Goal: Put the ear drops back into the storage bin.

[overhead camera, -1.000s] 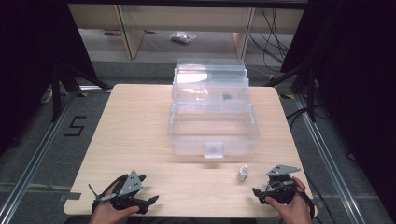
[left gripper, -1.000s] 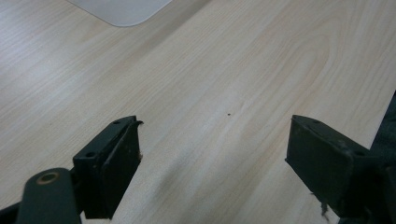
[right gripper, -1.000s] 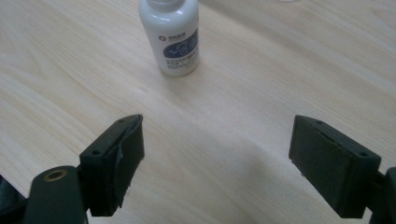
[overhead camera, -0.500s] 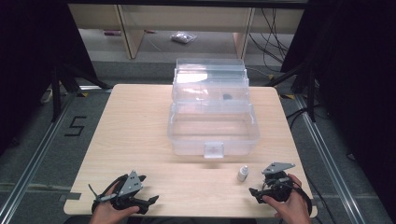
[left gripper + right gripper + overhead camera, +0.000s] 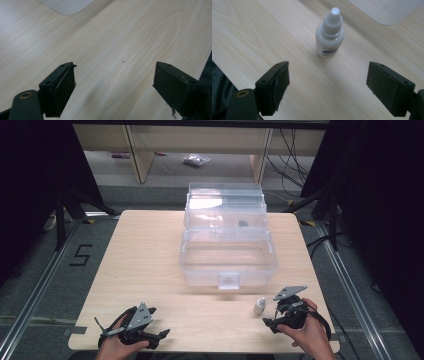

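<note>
A light wooden table [image 5: 150, 255] stands on a grey floor. A clear plastic box [image 5: 227, 257] sits toward the far edge, its lid raised at the back and a small latch facing the near edge. A small white dropper bottle [image 5: 259, 306] stands upright near the near right corner, apart from the box. Just beside it, the right gripper [image 5: 272, 320] points toward the bottle without touching it. The left gripper [image 5: 161, 336] rests by the near left corner, jaws apart, well away from everything.

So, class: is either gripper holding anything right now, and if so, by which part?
Nothing is held. Both the left gripper and right gripper are open; the small white plastic dropper bottle stands untouched ahead of the right one.
</note>
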Tool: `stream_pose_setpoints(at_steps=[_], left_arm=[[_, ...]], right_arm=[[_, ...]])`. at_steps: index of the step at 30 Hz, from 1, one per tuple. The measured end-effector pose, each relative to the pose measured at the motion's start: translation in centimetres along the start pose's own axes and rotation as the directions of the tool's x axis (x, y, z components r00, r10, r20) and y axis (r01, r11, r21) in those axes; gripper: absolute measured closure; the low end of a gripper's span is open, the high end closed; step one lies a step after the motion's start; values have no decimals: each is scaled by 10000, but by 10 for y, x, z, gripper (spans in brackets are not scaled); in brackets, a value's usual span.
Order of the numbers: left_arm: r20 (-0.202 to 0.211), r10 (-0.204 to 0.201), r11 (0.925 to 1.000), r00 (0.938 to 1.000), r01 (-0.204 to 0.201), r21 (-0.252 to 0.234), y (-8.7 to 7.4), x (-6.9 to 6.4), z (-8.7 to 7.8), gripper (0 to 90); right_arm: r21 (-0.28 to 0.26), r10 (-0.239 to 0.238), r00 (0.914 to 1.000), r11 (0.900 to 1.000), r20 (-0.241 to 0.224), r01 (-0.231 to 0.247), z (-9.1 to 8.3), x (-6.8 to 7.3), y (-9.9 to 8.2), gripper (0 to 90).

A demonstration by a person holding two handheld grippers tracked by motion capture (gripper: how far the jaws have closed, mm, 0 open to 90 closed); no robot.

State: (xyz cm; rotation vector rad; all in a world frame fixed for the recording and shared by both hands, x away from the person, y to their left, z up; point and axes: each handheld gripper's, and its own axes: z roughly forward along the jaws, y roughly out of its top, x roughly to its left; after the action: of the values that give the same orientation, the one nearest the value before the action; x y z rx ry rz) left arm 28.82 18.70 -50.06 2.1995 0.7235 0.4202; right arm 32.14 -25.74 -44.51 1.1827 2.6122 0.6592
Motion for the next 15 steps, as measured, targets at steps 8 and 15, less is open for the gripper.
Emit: stream_pose_setpoints(at_steps=[8, 15], left_arm=[[-32, 87, 10000, 10000, -87, -1, 0, 0, -1, 171], [-18, 89, 10000, 10000, -89, 4, 0, 0, -1, 171]], right_arm=[[320, -323, 9995, 9990, 10, 323, 7, -1, 16, 212], [654, -430, 9991, 9969, -5, 429, 16, -1, 26, 233]])
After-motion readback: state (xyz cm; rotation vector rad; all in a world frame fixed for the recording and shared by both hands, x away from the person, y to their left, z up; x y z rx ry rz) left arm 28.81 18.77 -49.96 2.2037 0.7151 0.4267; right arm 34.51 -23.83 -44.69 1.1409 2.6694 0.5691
